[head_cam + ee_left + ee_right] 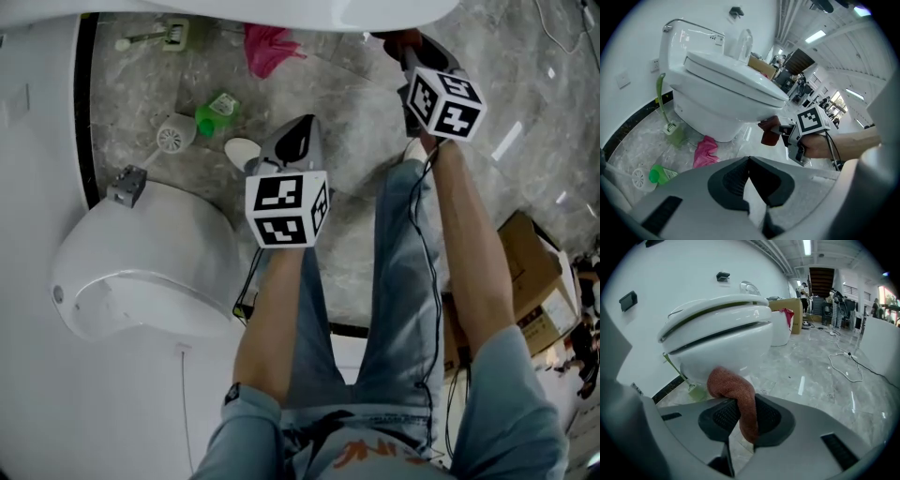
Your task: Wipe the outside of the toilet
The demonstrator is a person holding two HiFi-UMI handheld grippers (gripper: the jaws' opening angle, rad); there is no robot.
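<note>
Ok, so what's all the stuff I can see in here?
toilet: one, white, against the wall
rag: one, reddish-brown, pinched in the right tongs, near the bowl
cloth: one, pink, on the floor by the toilet
bottle: one, green, lying on the floor
toilet brush: one, green, in its holder beside the toilet
cardboard box: at least one, brown, on the floor at the right
cable: one, white, on the floor
left tongs: grey, shut, empty
right tongs: grey, shut on the rag
</note>
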